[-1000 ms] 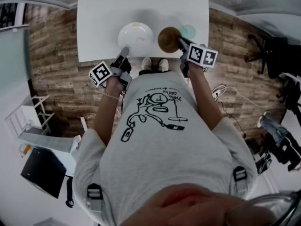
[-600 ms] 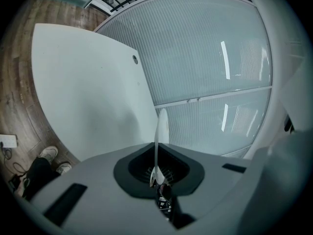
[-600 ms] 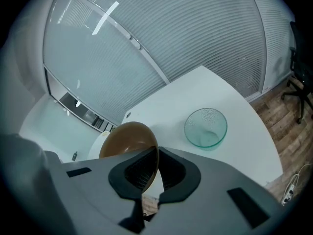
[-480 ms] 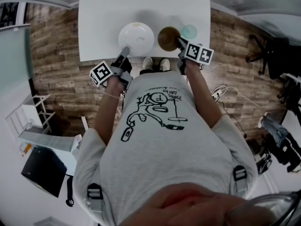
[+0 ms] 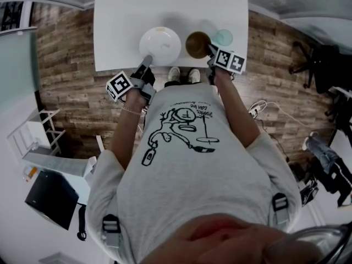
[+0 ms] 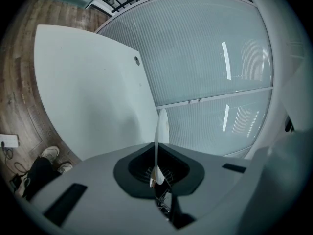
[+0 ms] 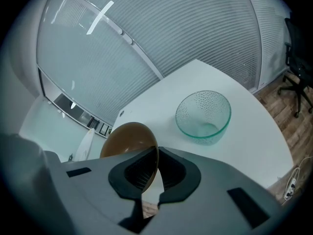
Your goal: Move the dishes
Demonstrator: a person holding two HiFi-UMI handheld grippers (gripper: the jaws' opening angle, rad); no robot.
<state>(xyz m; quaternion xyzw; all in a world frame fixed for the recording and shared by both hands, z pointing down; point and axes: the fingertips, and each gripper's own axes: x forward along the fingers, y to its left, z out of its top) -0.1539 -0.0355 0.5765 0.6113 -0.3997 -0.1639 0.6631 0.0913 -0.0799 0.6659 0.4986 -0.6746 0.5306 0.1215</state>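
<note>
Nearest the head camera is the person's grey printed shirt (image 5: 187, 147), with both forearms reaching forward to the near edge of the white counter (image 5: 165, 4). The left tool (image 5: 147, 59) has its jaws closed tight on the near rim of the white plate (image 5: 159, 44). In the left gripper view that rim shows edge-on as a thin pale line pinched between the dark pads. The plate lies over the counter's near edge, left of centre.

The right tool (image 5: 210, 49) is clamped on the rim of the brown bowl (image 5: 198, 44), with one pad inside the wall and one outside. The bowl sits just right of the plate, close to it. Whether it rests on the counter or hangs slightly above it cannot be told.

Just past the brown bowl and to its right, a clear glass bowl (image 7: 203, 115) stands upright on the counter, free of both tools. Beyond the dishes, the counter ends at a ribbed glass wall (image 7: 195, 28).
</note>
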